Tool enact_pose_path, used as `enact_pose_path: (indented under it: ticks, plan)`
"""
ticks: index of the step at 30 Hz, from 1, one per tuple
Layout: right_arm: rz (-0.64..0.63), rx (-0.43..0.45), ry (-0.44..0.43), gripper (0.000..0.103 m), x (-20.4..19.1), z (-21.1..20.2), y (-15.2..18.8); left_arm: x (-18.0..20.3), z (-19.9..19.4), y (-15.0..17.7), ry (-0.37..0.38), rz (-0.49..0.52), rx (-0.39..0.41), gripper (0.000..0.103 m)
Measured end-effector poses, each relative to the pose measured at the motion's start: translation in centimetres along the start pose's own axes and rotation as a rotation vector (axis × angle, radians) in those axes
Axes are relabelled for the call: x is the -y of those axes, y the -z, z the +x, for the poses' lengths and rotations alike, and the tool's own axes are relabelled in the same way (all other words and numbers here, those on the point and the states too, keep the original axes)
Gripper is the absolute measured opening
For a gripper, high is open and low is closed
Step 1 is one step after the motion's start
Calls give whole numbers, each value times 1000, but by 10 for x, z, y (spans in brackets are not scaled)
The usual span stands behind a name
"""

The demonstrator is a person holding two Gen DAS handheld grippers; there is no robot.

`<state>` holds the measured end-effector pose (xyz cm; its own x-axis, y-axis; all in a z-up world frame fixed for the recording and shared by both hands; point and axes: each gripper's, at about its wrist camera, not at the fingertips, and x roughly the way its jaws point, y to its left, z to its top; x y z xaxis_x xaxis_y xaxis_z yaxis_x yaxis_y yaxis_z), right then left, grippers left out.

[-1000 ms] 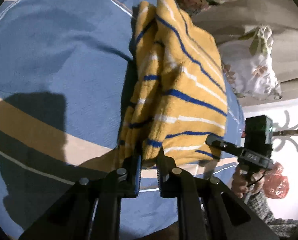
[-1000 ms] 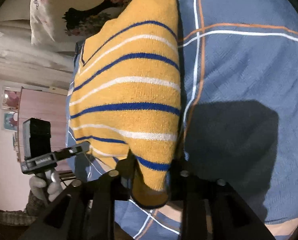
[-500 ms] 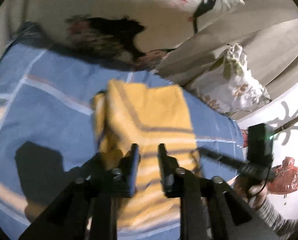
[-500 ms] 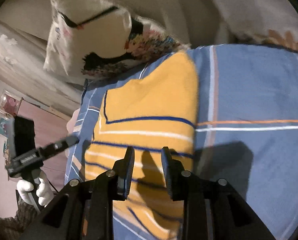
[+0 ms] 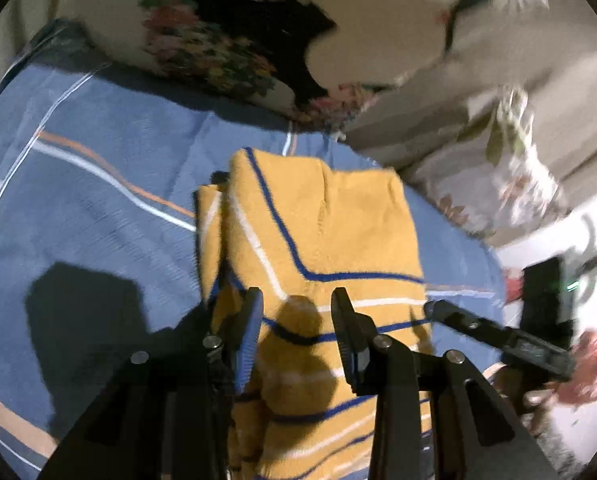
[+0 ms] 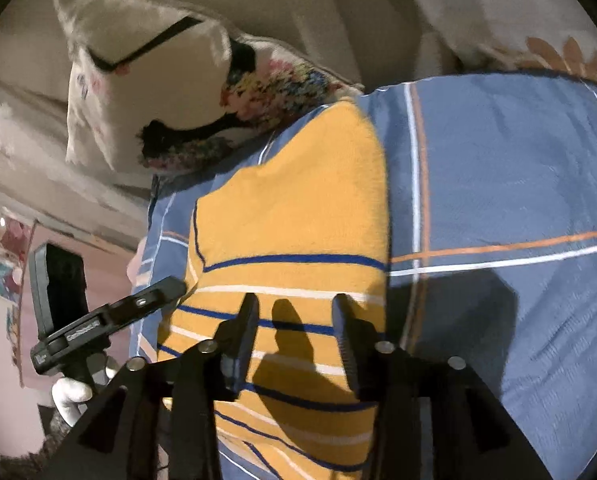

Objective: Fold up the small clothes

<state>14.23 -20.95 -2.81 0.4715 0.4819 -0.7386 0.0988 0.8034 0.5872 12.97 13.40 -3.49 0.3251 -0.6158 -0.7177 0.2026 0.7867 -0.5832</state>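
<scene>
Both grippers, left gripper (image 5: 296, 322) and right gripper (image 6: 294, 324), are held apart with nothing gripped.

Just past the fingers, the yellow striped sweater (image 5: 322, 240) is laid folded on the blue blanket (image 6: 498, 184). A second ago its edge was pinched; now it is let go. Next, patting flat is likely needed.

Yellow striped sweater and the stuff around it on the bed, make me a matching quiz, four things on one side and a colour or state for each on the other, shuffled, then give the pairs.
Things:
1. yellow sweater
2. bedsheet
3. left gripper
4. pillow

Colour or state:
A. blue with thin white and orange lines
B. jaws apart, holding nothing
C. cream with a floral patch, at the head of the bed
D. folded, lying flat, blue and white stripes

Pairs: 1-D, 2-A, 3-B, 4-C
</scene>
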Motion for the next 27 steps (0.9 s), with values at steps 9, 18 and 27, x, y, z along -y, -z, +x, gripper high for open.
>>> enact_pose_path:
  ticks: [9, 18, 27]
  plan:
    - [95, 3, -23, 61, 32, 21, -26, -24, 7, 5, 62, -127, -57, 58]
    - [90, -43, -102, 34, 28, 44, -28, -27, 35, 17, 160, -144, -148, 53]
    - [79, 68, -143, 29, 27, -29, -41, 22, 39, 14, 196, -135, -94, 45]
